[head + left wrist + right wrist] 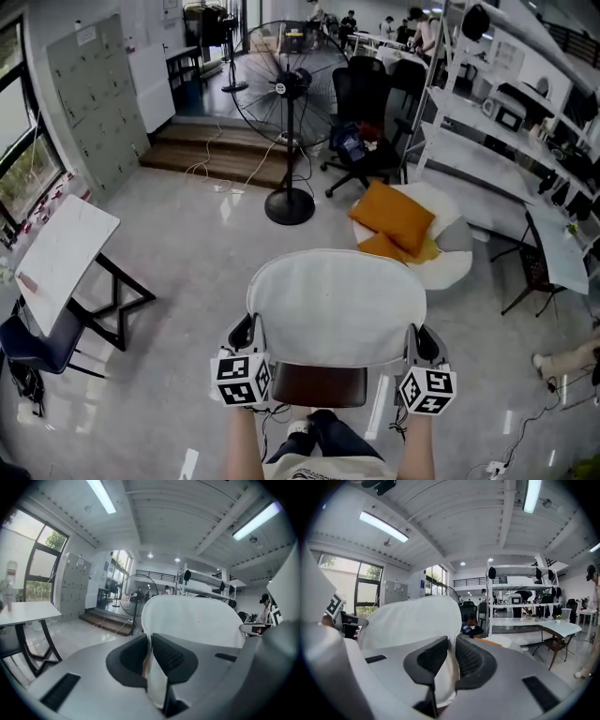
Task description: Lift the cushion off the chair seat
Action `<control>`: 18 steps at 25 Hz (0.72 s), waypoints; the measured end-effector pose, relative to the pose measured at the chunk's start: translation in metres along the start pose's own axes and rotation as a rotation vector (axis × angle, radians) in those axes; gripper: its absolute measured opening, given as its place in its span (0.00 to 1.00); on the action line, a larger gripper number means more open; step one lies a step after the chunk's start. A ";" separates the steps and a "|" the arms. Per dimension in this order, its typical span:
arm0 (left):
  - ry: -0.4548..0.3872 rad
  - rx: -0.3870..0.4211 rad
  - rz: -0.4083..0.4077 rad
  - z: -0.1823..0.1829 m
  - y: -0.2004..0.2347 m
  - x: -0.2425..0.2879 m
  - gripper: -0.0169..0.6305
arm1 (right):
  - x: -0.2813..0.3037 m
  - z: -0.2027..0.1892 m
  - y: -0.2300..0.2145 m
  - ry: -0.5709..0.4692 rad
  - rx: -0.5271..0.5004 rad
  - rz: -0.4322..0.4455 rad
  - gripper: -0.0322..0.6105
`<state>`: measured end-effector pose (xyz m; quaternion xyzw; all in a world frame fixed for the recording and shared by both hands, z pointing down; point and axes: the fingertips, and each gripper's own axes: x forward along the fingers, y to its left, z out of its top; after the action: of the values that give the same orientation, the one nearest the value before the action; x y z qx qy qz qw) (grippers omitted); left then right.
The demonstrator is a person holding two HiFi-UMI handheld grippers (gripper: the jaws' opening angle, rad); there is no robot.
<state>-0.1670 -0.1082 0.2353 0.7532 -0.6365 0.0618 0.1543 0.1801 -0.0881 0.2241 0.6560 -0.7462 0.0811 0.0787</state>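
White cushion [333, 305] above chair seat [319, 385]; my left gripper [151, 648] and right gripper [451, 656] pinch its edges, jaws nearly closed.

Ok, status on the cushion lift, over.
Status: left gripper shut on cushion, right gripper too. Cushion held above chair seat. Nothing in the way.

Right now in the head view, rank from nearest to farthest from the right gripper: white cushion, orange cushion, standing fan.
1. The white cushion, clamped in the right gripper.
2. The orange cushion, ahead on the right.
3. The standing fan, farther back, centre.
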 end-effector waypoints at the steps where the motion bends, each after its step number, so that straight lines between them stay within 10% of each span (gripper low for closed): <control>1: -0.013 -0.001 0.000 0.006 -0.001 -0.006 0.10 | -0.005 0.006 0.001 -0.014 -0.003 0.003 0.16; 18: -0.121 0.024 0.006 0.051 -0.012 -0.055 0.10 | -0.044 0.048 0.006 -0.126 -0.008 0.025 0.16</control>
<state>-0.1709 -0.0706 0.1695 0.7555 -0.6461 0.0242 0.1061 0.1791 -0.0554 0.1672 0.6503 -0.7581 0.0376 0.0330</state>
